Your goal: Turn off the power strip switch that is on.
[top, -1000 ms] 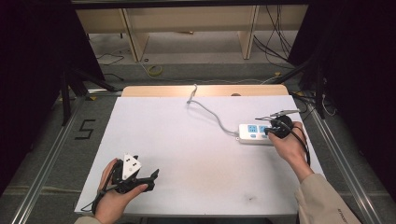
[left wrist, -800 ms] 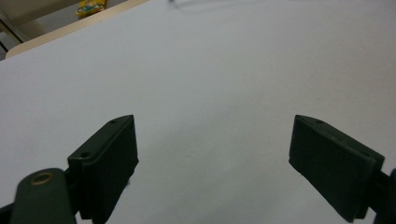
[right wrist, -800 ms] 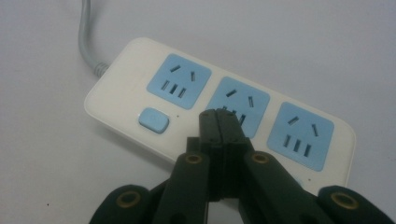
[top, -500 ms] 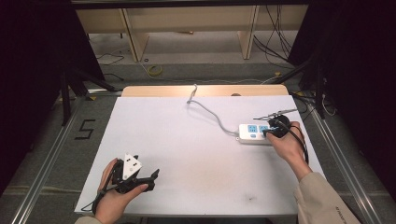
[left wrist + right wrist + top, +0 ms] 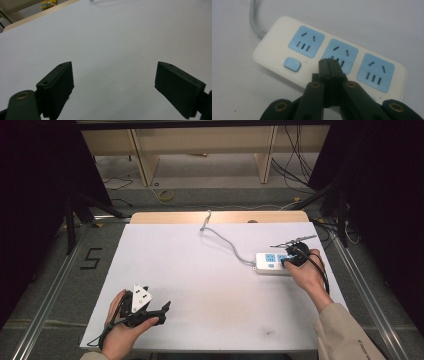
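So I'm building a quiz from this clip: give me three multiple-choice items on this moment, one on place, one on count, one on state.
1. Where does the white plastic power strip lie?
A. table's right side
B. table's left side
C. on the floor

2. How many blue socket panels does it show?
A. one
B. three
C. five

3. How does the left gripper stand?
A. shut on a plug
B. shut, empty
C. open, empty

Key: 1 A, it lies by the right gripper in the high view; 2 B, the right gripper view shows three; 3 C, its jaws stand wide apart over bare table.

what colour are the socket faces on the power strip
Light blue, on a white power strip; clearest in the right gripper view.
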Tool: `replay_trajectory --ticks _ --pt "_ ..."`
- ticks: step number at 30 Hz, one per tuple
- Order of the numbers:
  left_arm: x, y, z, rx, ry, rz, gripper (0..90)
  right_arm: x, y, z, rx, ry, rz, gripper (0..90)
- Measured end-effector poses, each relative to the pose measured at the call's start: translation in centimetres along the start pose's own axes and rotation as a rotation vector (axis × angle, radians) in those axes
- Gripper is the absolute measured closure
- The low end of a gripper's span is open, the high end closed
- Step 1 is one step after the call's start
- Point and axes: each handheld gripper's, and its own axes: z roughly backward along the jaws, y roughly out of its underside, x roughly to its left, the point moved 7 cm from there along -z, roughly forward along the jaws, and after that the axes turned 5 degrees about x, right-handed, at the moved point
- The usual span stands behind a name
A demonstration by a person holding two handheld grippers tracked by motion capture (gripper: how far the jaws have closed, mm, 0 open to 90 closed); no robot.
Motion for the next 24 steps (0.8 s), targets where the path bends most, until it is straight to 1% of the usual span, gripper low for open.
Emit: replay_trajectory --ticks 6,19,23,24 --pt "-0.01 -0.01 0.02 0.000 0.000 -0.002 14.9 0.07 0.03 -0.13 0.018 0.002 -0.006 90.0" --pt "-0.03 -0.01 0.01 0.001 -0.001 -0.004 14.9 0.13 -0.15 -0.26 0.039 0.014 0.013 90.0" --pt "-0.06 -0.01 0.01 0.001 -0.001 -0.003 14.9 0.37 -0.24 -0.38 0.039 0.003 0.011 90.0" --pt "-0.06 -0.01 0.02 0.000 0.000 -0.003 14.9 0.45 -0.29 -0.39 0.044 0.016 0.014 90.0"
